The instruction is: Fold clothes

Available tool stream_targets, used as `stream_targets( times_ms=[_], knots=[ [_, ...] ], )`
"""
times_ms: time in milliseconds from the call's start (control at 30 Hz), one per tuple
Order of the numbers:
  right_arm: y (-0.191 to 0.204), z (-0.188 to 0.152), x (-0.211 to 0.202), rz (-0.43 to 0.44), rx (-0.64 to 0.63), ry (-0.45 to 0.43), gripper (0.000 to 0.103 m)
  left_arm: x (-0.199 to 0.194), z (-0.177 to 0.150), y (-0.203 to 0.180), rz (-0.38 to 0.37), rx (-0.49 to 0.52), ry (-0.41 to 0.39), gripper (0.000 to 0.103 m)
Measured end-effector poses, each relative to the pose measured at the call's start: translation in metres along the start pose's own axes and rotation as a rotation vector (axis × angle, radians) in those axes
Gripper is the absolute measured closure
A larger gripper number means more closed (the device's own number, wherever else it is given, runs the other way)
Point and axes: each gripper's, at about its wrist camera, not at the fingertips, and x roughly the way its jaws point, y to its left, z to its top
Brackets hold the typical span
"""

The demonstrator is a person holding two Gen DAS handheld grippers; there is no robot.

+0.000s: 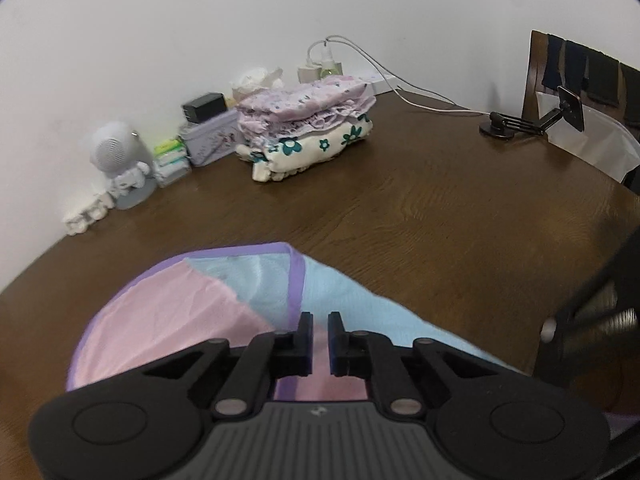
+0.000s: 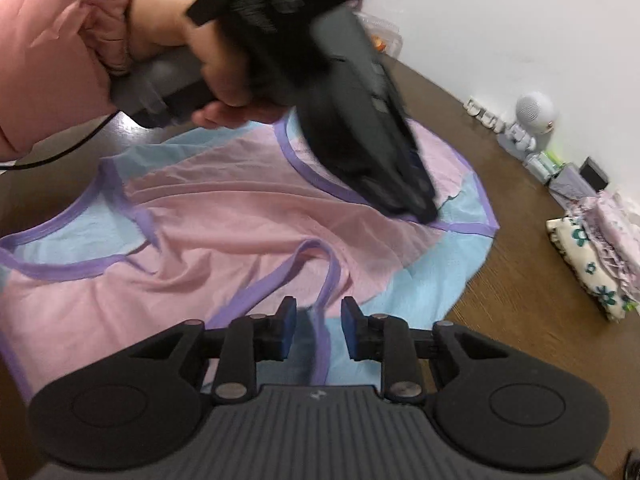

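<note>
Right tool [image 2: 319, 330] jaws apart over thin purple trim; left tool [image 1: 319, 344] shut — crumpled pink-blue garment [image 2: 240, 216].

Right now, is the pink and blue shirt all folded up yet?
Not yet. The pink and blue shirt lies spread on the table, wrinkled, with purple straps loose, unlike the folded pile nearby.

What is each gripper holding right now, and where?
Right gripper: nothing; the garment's purple strap lies between open jaws. Left gripper: shut at the purple hem; grip cannot be told.
</note>
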Motion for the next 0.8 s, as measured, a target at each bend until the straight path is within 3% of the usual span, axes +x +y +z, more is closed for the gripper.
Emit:
stream_targets(
  times_ms=[67,200,300,400,533,633,800],
  knots=[
    [-0.002,-0.002,0.000,0.029,-0.010,0.009,0.099,0.011,0.002,0.002,-0.004,0.004,0.025,0.100],
    [-0.001,-0.011,-0.014,0.080,-0.075,0.029,0.099,0.030,0.001,0.010,-0.016,-0.023,0.062,0.100],
    [0.004,-0.024,-0.021,0.046,-0.156,0.071,0.099,0.031,-0.001,0.015,-0.031,-0.055,0.051,0.100],
    [0.003,-0.033,-0.027,0.033,-0.179,0.084,0.098,0.030,-0.002,0.015,-0.025,-0.073,0.049,0.100],
    [-0.010,-0.034,-0.044,0.077,-0.074,-0.008,0.095,0.021,0.007,0.022,-0.030,-0.134,0.033,0.097],
    [-0.015,-0.033,-0.049,0.091,-0.016,-0.082,0.088,0.017,0.017,0.022,-0.031,-0.125,0.015,0.097],
    [-0.008,-0.026,-0.021,0.106,-0.046,-0.056,0.084,0.038,0.026,0.010,-0.019,-0.060,0.061,0.098]
  ],
)
